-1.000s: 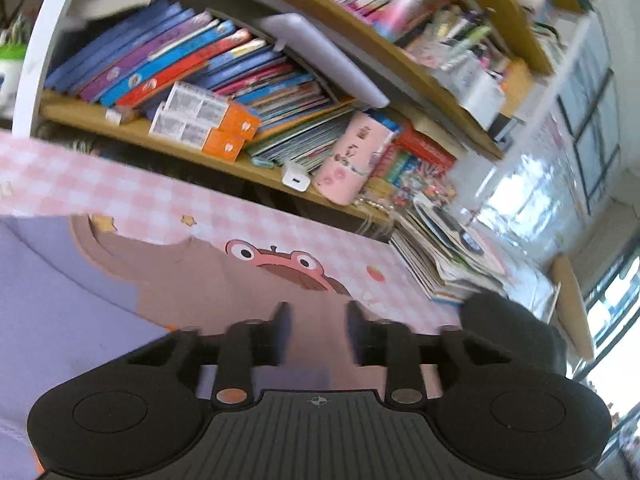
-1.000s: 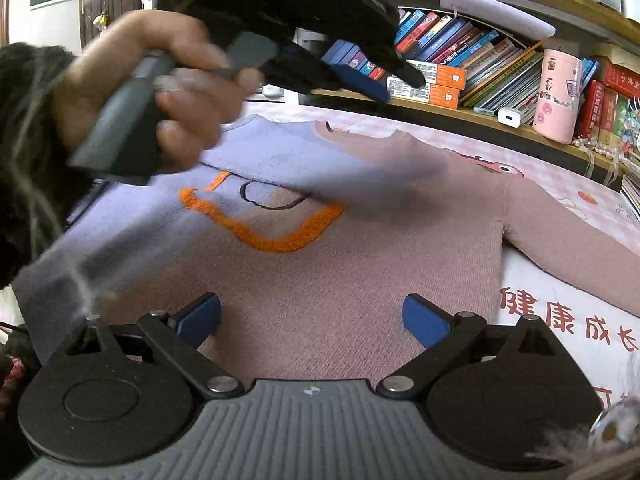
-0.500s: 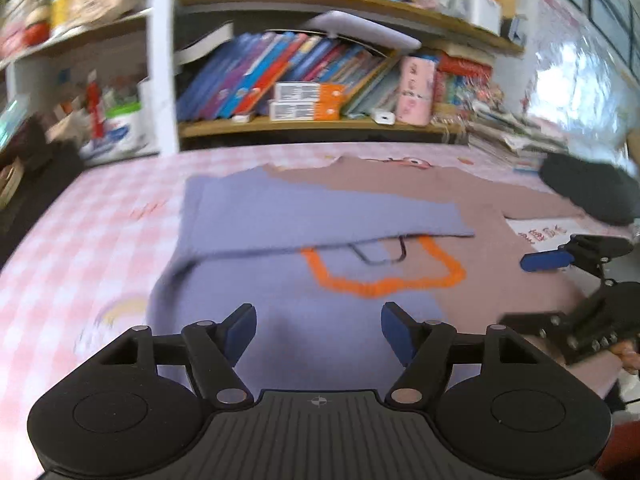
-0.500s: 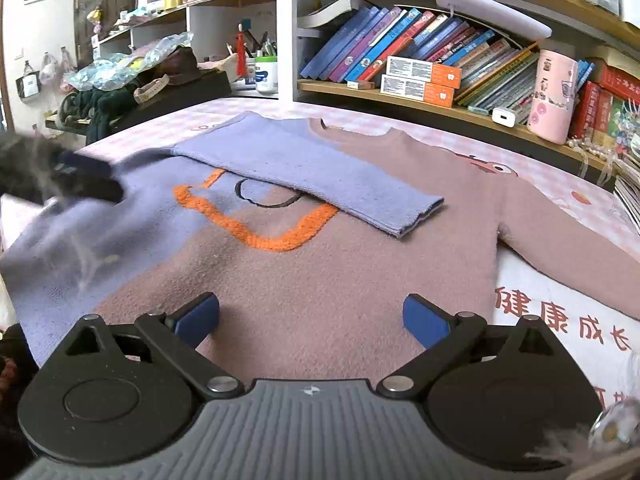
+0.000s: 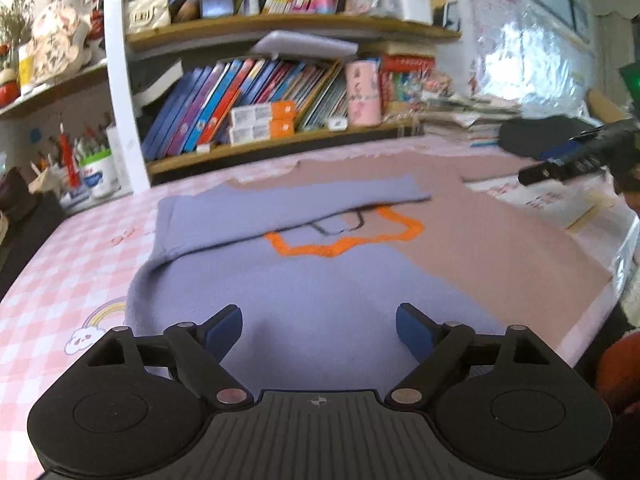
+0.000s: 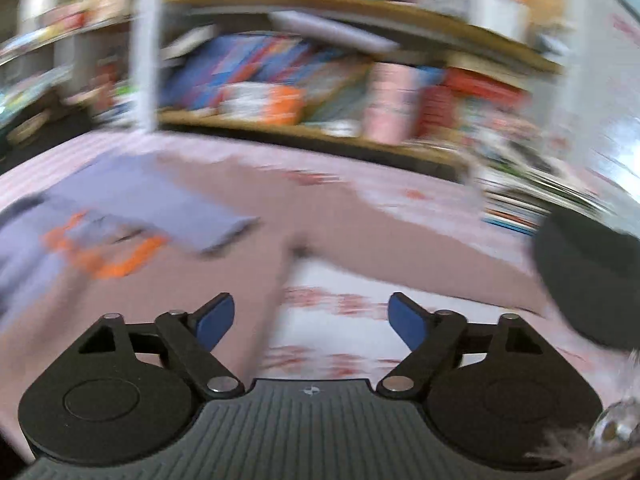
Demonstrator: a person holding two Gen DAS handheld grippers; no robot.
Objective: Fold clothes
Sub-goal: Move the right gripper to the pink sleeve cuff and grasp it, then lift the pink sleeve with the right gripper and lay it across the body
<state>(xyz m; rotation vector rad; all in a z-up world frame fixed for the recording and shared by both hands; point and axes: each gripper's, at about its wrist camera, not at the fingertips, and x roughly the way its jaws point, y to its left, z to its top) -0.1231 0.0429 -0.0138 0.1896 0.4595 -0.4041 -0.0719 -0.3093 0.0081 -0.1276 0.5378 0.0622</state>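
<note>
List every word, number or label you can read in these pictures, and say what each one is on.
None can be read for certain.
Red characters on the white sheet beside the sweater: blurred.
Labels on the orange-and-white boxes: too small.
Print on the pink canister and the book spines: illegible.
Right wrist view: all motion-blurred.

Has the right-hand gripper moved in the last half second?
Yes. The right gripper has swung to the right: the pink sleeve and the bookshelf have slid left in its blurred view.
</note>
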